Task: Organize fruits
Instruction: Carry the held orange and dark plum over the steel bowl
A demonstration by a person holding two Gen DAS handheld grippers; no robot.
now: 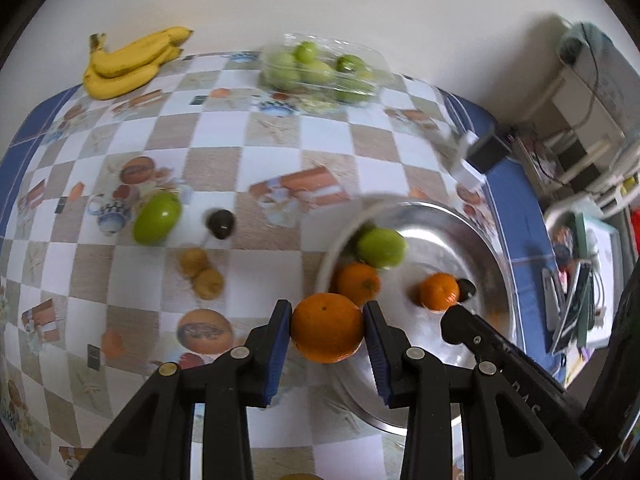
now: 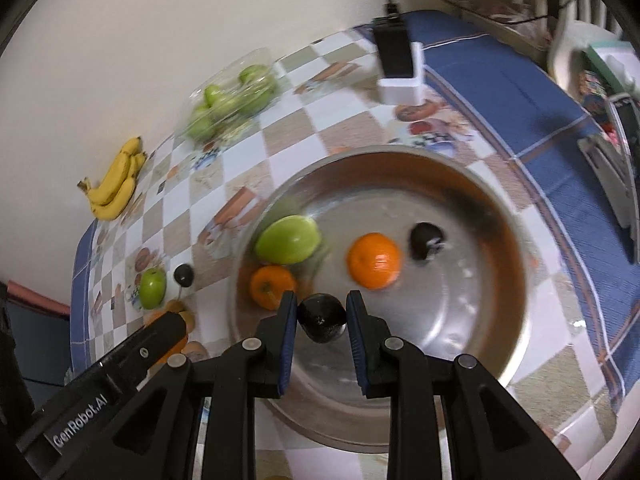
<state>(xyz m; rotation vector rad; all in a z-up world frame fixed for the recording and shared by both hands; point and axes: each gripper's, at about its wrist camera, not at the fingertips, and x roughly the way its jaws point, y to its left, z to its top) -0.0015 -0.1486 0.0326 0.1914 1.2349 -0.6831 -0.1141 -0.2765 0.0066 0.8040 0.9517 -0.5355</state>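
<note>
Step in hand: carrying fruit to steel bowl (image 2: 500, 248) near table's right edge. Left gripper (image 1: 327, 330) clenched on orange (image 1: 327, 327) at bowl's near-left rim. Right gripper (image 2: 322, 320) grasping dark fruit (image 2: 322, 318) over bowl. Next: lower both inside, release without knocking green apple (image 2: 288, 240).

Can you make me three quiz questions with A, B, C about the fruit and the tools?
1. Where are the bananas?
A. in the bowl
B. on the table by the wall
C. in a tool

2. How many orange fruits lie inside the metal bowl?
A. two
B. five
C. none

3. What does the left tool hold?
A. a banana
B. nothing
C. an orange

Answers: 1 B, they lie at the table's far edge. 2 A, two show beside the green fruit. 3 C, its pads press on the orange from both sides.
</note>
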